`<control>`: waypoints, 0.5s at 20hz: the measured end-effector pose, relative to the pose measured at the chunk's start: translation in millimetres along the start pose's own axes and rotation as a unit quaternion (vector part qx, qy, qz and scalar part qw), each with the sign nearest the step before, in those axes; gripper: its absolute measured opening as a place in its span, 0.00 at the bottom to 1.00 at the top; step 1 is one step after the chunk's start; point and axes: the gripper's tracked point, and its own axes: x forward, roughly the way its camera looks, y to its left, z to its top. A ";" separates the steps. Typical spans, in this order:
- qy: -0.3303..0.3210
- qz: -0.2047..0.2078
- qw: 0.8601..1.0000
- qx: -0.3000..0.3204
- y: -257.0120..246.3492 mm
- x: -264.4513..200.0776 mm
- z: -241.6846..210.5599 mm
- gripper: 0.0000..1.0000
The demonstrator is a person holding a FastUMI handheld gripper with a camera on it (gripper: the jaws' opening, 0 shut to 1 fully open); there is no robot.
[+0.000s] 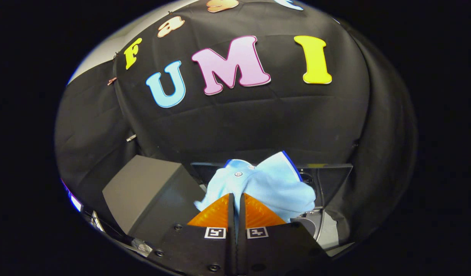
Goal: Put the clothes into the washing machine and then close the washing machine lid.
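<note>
Gripper view looks along my two fingers toward the black cloth wall of the booth. At the left I see the washing machine lid (pixel 143 189), a dark grey panel that stands raised and tilted, leaning away to the left. To its right, just beyond my fingers, is the light blue shirt (pixel 266 184). It is bunched, so its long axis is hard to tell; it spreads mostly from left to right, with one corner with a dark blue edge pointing up and to the right, and small buttons showing near its top left. My gripper (pixel 237 199) is almost fully closed, only a thin slit stays between the fingers, and the blue cloth goes down into this slit, so both fingers clamp the shirt. The shirt hangs above the washing machine (pixel 331 180), whose dark opening and rim show behind and to the right of the cloth.
</note>
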 end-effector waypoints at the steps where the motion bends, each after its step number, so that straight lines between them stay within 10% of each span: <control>1: 0.007 -0.002 1.000 -0.005 -6.5 7.2 -10.7 0.05; 10: 0.104 -0.023 0.994 -0.026 -27.7 41.5 -129.4 0.06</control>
